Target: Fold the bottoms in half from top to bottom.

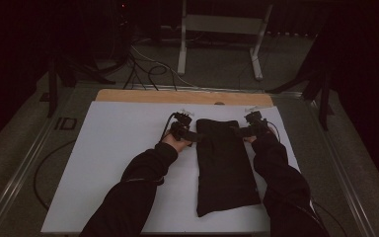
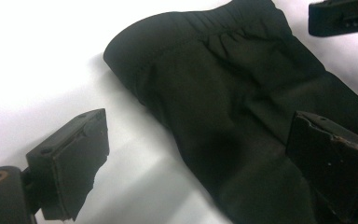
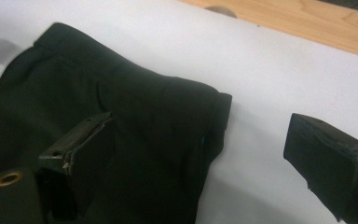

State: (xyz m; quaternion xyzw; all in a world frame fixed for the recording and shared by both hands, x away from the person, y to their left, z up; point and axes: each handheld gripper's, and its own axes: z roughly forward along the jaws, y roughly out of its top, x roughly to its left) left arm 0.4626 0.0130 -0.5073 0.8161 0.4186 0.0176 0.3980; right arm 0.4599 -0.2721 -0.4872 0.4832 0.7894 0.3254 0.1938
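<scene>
A black folded garment (image 1: pixel 224 168) with an elastic waistband lies lengthwise on the white sheet (image 1: pixel 123 158). My left gripper (image 1: pixel 193 134) is at its far left corner and my right gripper (image 1: pixel 239 131) at its far right corner. In the left gripper view the jaws of the left gripper (image 2: pixel 200 168) stand wide open, astride the garment's (image 2: pixel 223 107) side edge without pressing it. In the right gripper view the right gripper (image 3: pixel 205 158) is open too, one jaw over the cloth (image 3: pixel 135 121) and the other over bare sheet.
A wooden strip (image 1: pixel 177 96) runs along the sheet's far edge. Beyond the table, cables (image 1: pixel 148 69) and a white metal frame (image 1: pixel 222 24) are on the floor. Dark sleeves reach in from the bottom. The other gripper (image 2: pixel 340 16) shows at the top right of the left gripper view.
</scene>
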